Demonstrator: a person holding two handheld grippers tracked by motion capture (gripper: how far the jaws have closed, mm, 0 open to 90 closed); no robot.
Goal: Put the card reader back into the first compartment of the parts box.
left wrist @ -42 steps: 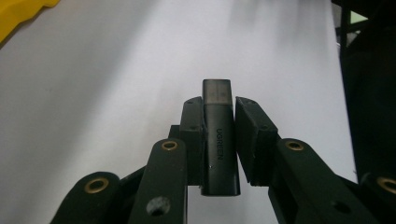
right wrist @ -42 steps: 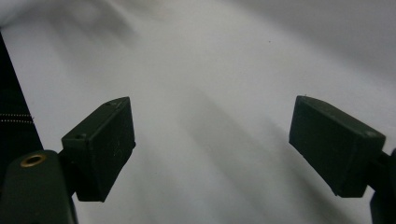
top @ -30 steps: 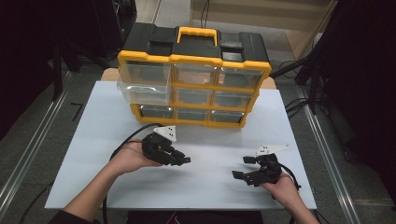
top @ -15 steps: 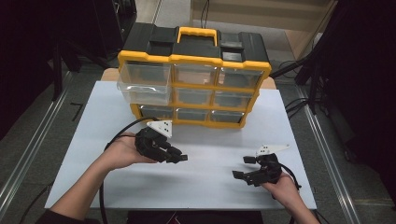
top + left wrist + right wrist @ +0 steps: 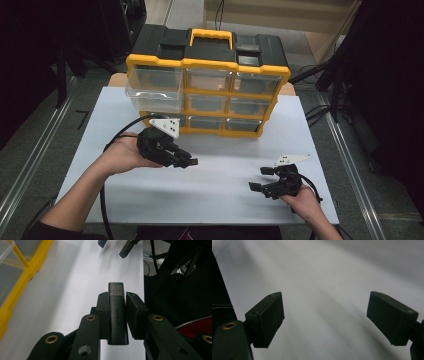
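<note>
Your left gripper (image 5: pixel 117 315) clamps the dongle (image 5: pixel 117 312) endwise, likely bound for the open drawer (image 5: pixel 152 89). Your right gripper (image 5: pixel 262 179) rests spread wide on the desk (image 5: pixel 220 175), holding nothing.

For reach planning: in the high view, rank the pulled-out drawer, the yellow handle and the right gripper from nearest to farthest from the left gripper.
1. pulled-out drawer, just beyond the left gripper.
2. right gripper, across the table.
3. yellow handle, atop the organizer.

A white table top (image 5: pixel 210 192) sits mid-scene under even overhead light. Grey floor (image 5: pixel 45 127) flanks it at 9 and 3 o'clock, with metal rails (image 5: pixel 31 165) running along both sides. Black cables (image 5: pixel 320 112) trail at 3 o'clock. Dark stands and furniture (image 5: pixel 395 85) loom at 2 and 10 o'clock; a pale wooden surface (image 5: pixel 280 10) lies at 12.
</note>
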